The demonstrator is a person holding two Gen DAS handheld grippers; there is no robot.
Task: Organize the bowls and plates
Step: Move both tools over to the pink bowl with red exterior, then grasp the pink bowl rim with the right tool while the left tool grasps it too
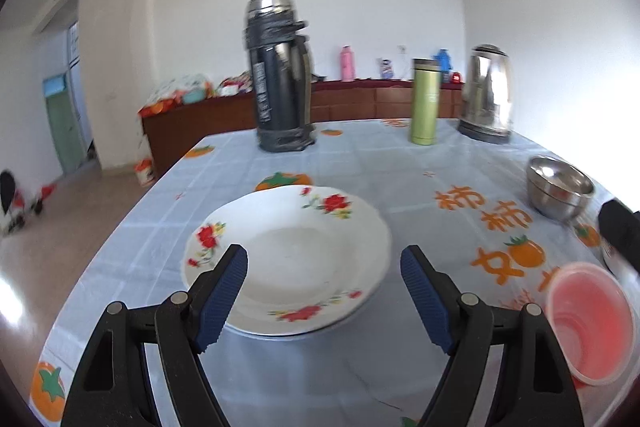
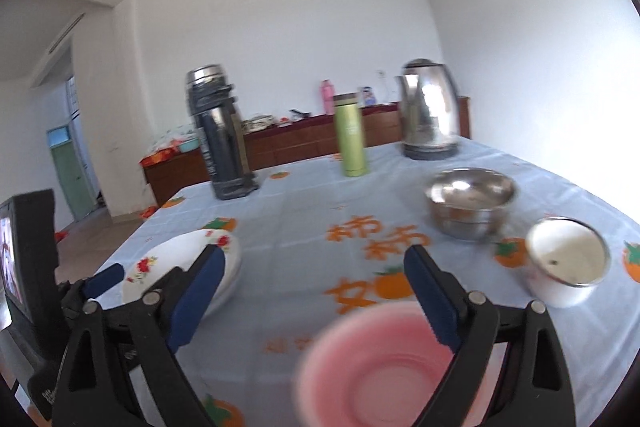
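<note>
Pink bowl (image 2: 384, 363) blurred, cut off below — orange cloth (image 2: 304, 227) writing unreadable. Both jaws spread, holding nothing: left gripper (image 1: 324, 259) over plate (image 1: 288, 259), right gripper (image 2: 316, 263) above bowl.

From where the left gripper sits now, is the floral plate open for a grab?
Probably yes. The left gripper is open, its jaws spread over the near rim of the floral plate, and nothing lies on the plate or between it and the fingers.

My left gripper (image 1: 324, 261) is wide open, its two blue fingers (image 1: 224, 291) far apart, holding nothing. My right gripper (image 2: 314, 263) is wide open too, with nothing between its fingers (image 2: 430, 295). Both point forward and a bit down.
</note>
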